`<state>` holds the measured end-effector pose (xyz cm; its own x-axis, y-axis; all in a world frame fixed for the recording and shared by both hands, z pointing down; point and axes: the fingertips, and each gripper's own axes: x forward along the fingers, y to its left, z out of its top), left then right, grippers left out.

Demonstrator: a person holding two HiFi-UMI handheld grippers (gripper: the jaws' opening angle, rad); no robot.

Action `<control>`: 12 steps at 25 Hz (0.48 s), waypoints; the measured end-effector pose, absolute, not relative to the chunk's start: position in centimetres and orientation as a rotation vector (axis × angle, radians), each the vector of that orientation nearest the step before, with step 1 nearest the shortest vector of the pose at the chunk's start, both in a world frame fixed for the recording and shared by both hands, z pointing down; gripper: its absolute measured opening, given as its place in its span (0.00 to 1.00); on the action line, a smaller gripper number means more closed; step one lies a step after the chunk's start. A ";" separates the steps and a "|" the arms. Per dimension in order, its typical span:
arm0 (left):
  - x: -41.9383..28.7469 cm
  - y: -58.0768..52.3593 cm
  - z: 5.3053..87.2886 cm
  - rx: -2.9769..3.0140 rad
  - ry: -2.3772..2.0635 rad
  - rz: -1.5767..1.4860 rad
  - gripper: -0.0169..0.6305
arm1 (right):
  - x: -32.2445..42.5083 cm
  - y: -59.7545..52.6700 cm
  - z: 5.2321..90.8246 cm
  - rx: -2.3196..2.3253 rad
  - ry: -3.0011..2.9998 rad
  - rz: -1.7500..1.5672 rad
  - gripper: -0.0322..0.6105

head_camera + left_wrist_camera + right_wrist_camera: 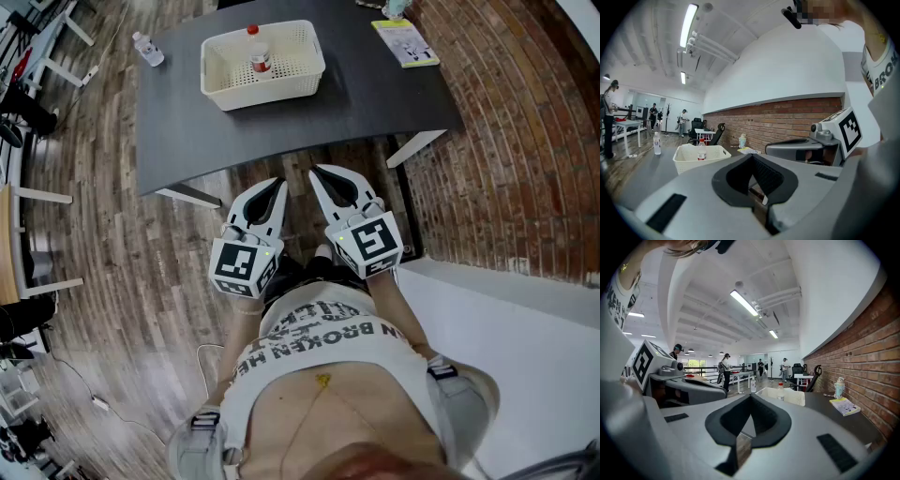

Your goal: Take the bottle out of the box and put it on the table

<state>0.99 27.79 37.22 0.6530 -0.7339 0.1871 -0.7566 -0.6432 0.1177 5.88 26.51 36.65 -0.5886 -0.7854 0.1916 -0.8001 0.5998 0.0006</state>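
On the table (375, 103), one box (225, 89) holds one bottle (260, 56)

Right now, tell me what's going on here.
A person stands at the near edge of the dark grey table, holding a tool in each hand. The left tool and the right tool are both shut and empty, held short of the table. The clear plastic bottle with a red cap stands upright in the white perforated plastic basket, untouched. A second clear bottle stands at the table's far left corner, and a yellow-green booklet lies far right.
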 end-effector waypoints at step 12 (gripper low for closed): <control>3.5 28.0 37.2 2.655 -1.285 0.115 0.04 | 8.5 26.8 36.3 1.272 -2.727 0.097 0.06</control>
<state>3.53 28.00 37.21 0.6211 -0.7689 0.1514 -0.7836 -0.6062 0.1359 8.52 26.76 36.31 -0.6359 -0.7580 0.1455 -0.7663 0.6424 -0.0026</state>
